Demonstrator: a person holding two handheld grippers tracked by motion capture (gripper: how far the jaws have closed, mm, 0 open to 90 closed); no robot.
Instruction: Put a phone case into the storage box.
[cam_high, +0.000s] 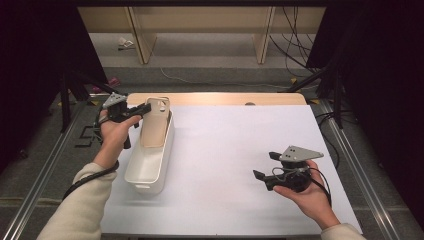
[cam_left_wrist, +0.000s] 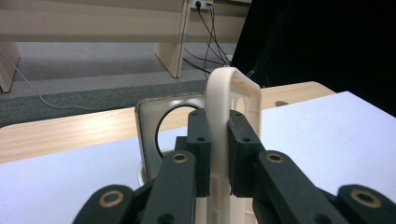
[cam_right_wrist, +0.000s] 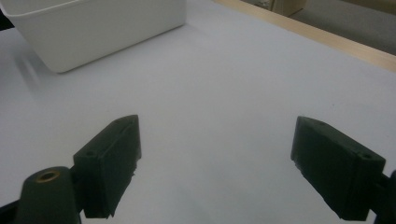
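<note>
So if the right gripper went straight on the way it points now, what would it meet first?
Most likely the bare white sheet on the table: the open right gripper points low across it. The white plastic bin sits farther off, up and left in its view, probably off that line, though depth is unclear.

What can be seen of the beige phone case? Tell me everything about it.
The beige phone case looks like thin, matt plastic or rubber, with rounded corners and camera cutouts near its top end. It stands tilted on its long axis in the far end of the white bin, top end above the rim. The left gripper is shut on its upper edge; in the left gripper view the pads press both faces of its side wall.
</note>
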